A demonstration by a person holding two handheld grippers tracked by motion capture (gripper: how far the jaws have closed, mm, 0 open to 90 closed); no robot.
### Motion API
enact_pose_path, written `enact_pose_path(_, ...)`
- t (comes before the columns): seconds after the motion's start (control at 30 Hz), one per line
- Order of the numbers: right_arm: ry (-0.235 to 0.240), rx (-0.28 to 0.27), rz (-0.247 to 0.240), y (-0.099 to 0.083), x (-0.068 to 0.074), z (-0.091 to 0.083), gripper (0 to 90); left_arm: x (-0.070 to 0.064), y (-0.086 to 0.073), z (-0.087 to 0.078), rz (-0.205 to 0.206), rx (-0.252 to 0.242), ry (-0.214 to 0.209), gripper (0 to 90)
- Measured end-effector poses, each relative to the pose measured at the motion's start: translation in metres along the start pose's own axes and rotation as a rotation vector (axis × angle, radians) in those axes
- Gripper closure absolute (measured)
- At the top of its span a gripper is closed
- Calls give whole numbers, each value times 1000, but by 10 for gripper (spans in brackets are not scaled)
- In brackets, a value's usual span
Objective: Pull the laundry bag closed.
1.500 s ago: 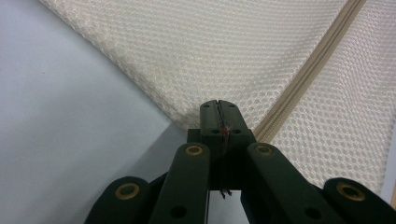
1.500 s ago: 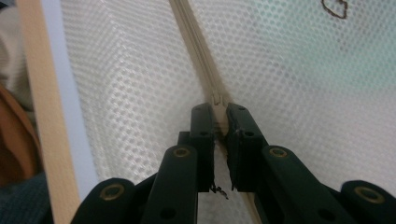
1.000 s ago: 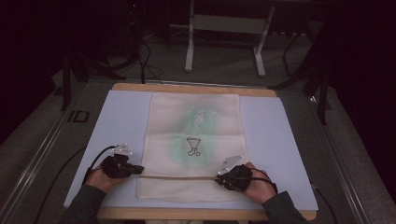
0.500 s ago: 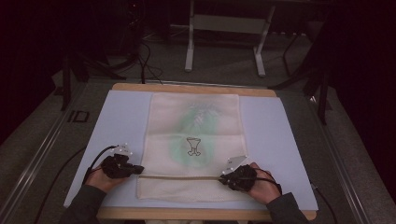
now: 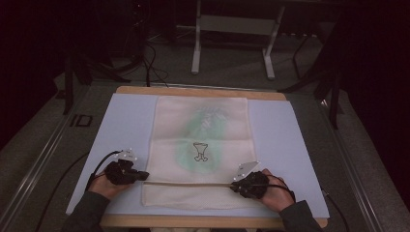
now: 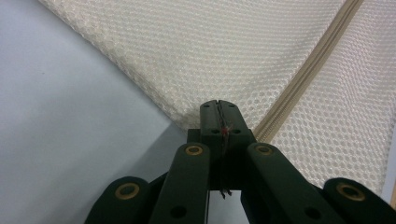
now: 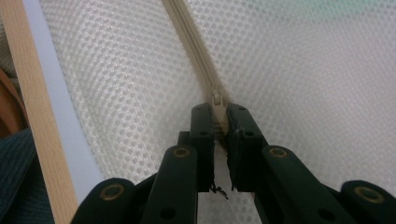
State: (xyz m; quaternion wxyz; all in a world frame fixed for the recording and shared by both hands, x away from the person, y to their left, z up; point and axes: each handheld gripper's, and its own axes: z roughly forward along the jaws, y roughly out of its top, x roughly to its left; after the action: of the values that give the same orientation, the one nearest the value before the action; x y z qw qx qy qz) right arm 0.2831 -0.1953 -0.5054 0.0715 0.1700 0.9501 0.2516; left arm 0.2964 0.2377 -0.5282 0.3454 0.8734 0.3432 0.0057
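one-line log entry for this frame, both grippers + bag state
left gripper: shut on mesh bag edge | right gripper: shut on zipper pull | bag flat on table mat

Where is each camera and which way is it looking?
High view: above the person's side, looking forward and down on the mesh bag; both hands and forearms show.
Left gripper view: rides the left gripper, looking along its shut jaws at the bag's edge.
Right gripper view: rides the right gripper, its jaws around the zipper pull.
All three share the bag and its zipper.
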Motion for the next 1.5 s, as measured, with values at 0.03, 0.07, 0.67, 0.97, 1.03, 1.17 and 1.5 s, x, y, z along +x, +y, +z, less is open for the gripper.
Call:
enact_pose_path(0.03,-3,2,-3,-1,-1,-1,820,0,0,0,1,0,0,900)
enact_pose_path(0.07,-3,1,-1,-2,-2,-1,820,0,0,0,1,0,0,900)
enact_pose_path(0.67,-14,8,25,-14,-8,-10,820,0,0,0,-3,-2,-2,900)
enact_pose_path(0.97,-23,9,39,-22,-11,-15,819,0,0,0,-3,-1,-2,900)
enact_pose_path(1.03,-27,9,43,-23,-12,-17,819,0,0,0,-3,-1,-1,900)
enact_pose_path(1.17,-25,11,42,-25,-13,-18,820,0,0,0,-2,-1,-1,900)
enact_pose_path(1.5,-37,11,43,-29,-15,-24,820,0,0,0,-1,0,0,900)
